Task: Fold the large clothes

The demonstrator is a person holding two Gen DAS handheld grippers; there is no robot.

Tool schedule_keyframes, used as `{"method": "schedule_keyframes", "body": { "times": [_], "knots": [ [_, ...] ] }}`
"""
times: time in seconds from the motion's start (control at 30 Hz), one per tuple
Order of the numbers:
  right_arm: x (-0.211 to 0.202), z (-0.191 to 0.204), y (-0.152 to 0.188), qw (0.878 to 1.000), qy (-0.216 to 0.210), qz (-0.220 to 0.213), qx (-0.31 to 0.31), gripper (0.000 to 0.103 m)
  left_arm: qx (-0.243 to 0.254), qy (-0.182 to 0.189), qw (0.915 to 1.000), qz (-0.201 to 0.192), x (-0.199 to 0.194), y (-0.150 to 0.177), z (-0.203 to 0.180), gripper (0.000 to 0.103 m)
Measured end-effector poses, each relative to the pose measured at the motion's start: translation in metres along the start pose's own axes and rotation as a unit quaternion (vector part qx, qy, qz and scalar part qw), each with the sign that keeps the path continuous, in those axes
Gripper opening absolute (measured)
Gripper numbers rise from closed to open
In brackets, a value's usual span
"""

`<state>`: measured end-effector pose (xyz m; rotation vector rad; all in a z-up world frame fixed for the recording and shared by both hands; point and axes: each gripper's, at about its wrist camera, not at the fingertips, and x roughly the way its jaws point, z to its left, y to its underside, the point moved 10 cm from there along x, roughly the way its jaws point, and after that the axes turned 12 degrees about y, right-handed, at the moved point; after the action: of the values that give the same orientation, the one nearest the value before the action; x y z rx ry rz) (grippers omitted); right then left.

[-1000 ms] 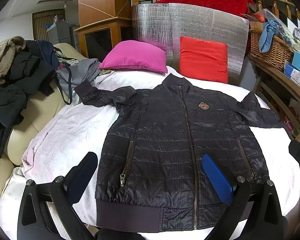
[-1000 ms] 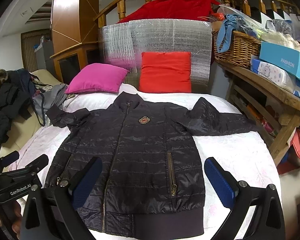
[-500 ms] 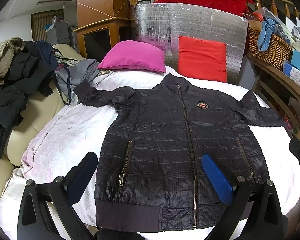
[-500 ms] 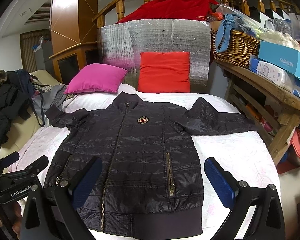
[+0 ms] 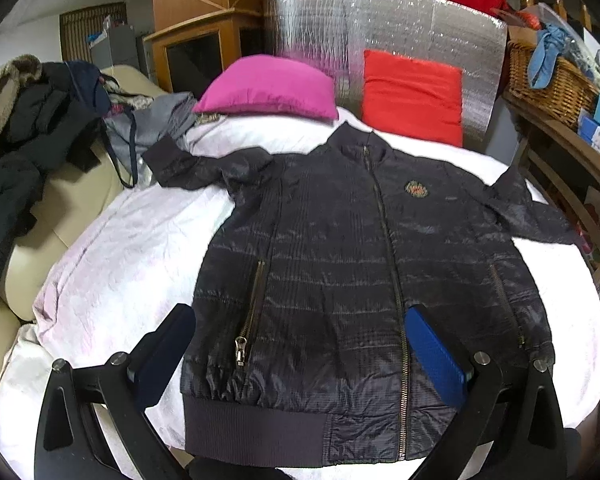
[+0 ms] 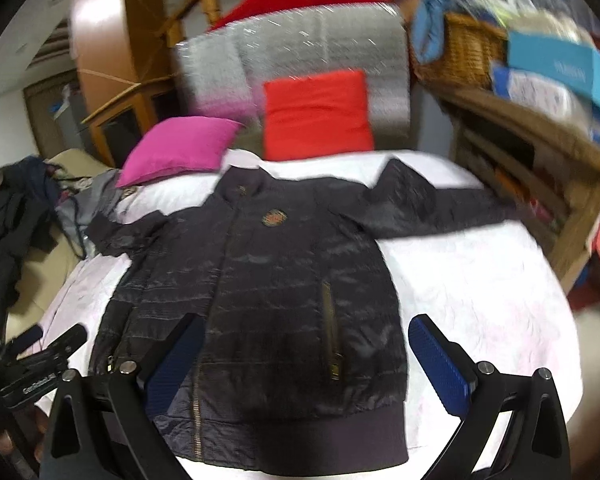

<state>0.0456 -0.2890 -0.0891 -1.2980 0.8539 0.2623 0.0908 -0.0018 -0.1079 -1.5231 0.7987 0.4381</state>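
A dark quilted zip-up jacket point(image 5: 340, 264) lies flat, front up, on a white-covered bed point(image 5: 112, 256), both sleeves spread out to the sides. It also shows in the right wrist view point(image 6: 268, 280). My left gripper point(image 5: 300, 356) is open and empty, hovering above the jacket's lower hem. My right gripper point(image 6: 304, 364) is open and empty, over the hem's right part. The left gripper also shows at the lower left of the right wrist view point(image 6: 40, 364).
A pink pillow point(image 5: 268, 88) and a red pillow point(image 5: 412, 96) lean at the bed's head against a silver foil panel point(image 5: 380, 28). Piled clothes point(image 5: 24, 128) lie on a beige sofa at left. A wooden shelf with a wicker basket point(image 5: 548, 76) stands at right.
Both grippers have moved forward and lower toward the jacket. The right wrist view has tilted and is motion-blurred. The jacket has not moved.
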Motion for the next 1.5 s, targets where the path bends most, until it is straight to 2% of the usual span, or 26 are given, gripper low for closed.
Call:
{"method": "schedule_keyframes", "body": {
  "times": [0.2,0.3,0.4,0.5,0.57,0.67,0.73,0.8,0.83,0.97,1.1,1.17,1.2,1.23,1.27,1.37,1.5],
  "knots": [
    [0.044,-0.056,-0.008,0.999,0.025,0.028,0.037,0.103,-0.002,0.018,0.9993,0.033,0.026,0.012,-0.008,0.103],
    [0.076,-0.089,-0.018,0.996,0.009,0.051,0.079,0.103,-0.013,0.035,0.9977,0.057,0.043,0.019,-0.009,0.103],
    [0.112,-0.123,-0.030,0.987,-0.022,0.074,0.139,0.103,-0.034,0.055,0.9948,0.078,0.060,0.024,-0.007,0.103],
    [0.157,-0.161,-0.049,0.968,-0.064,0.094,0.222,0.103,-0.033,0.051,0.9936,0.095,0.076,0.026,-0.007,0.103],
    [0.187,-0.189,-0.059,0.948,-0.083,0.103,0.288,0.103,-0.027,0.045,0.9933,0.103,0.086,0.026,-0.008,0.103],
    [0.239,-0.235,-0.069,0.907,-0.097,0.121,0.390,0.103,-0.021,0.037,0.9927,0.112,0.104,0.025,-0.009,0.103],
    [0.261,-0.257,-0.075,0.888,-0.097,0.120,0.433,0.103,-0.015,0.032,0.9928,0.115,0.113,0.021,-0.009,0.103],
    [0.281,-0.275,-0.087,0.880,-0.089,0.109,0.453,0.102,-0.010,0.028,0.9936,0.109,0.123,0.016,-0.011,0.103],
    [0.289,-0.282,-0.092,0.880,-0.082,0.104,0.456,0.101,-0.009,0.027,0.9940,0.105,0.126,0.015,-0.010,0.103],
    [0.313,-0.299,-0.105,0.882,-0.058,0.103,0.457,0.083,-0.009,0.026,0.9936,0.109,0.147,0.014,-0.009,0.103],
    [0.338,-0.308,-0.109,0.881,-0.033,0.125,0.455,0.081,-0.020,0.027,0.9895,0.140,0.167,0.031,-0.005,0.103],
    [0.342,-0.312,-0.108,0.888,-0.021,0.125,0.443,0.067,-0.038,0.034,0.9881,0.145,0.172,0.038,0.000,0.103],
    [0.345,-0.312,-0.110,0.893,-0.009,0.131,0.431,0.060,-0.042,0.037,0.9877,0.146,0.173,0.040,0.002,0.103],
    [0.348,-0.313,-0.111,0.899,0.011,0.141,0.415,0.032,-0.045,0.042,0.9874,0.146,0.174,0.042,0.004,0.103],
    [0.347,-0.314,-0.112,0.903,0.024,0.143,0.405,0.021,-0.044,0.044,0.9873,0.146,0.174,0.043,0.004,0.103],
    [0.330,-0.307,-0.140,0.927,0.046,0.110,0.356,0.016,-0.034,0.051,0.9868,0.150,0.175,0.046,0.004,0.103],
    [0.284,-0.264,-0.206,0.960,0.048,0.039,0.273,0.013,-0.035,0.064,0.9876,0.139,0.177,0.045,0.005,0.103]
  ]
}}
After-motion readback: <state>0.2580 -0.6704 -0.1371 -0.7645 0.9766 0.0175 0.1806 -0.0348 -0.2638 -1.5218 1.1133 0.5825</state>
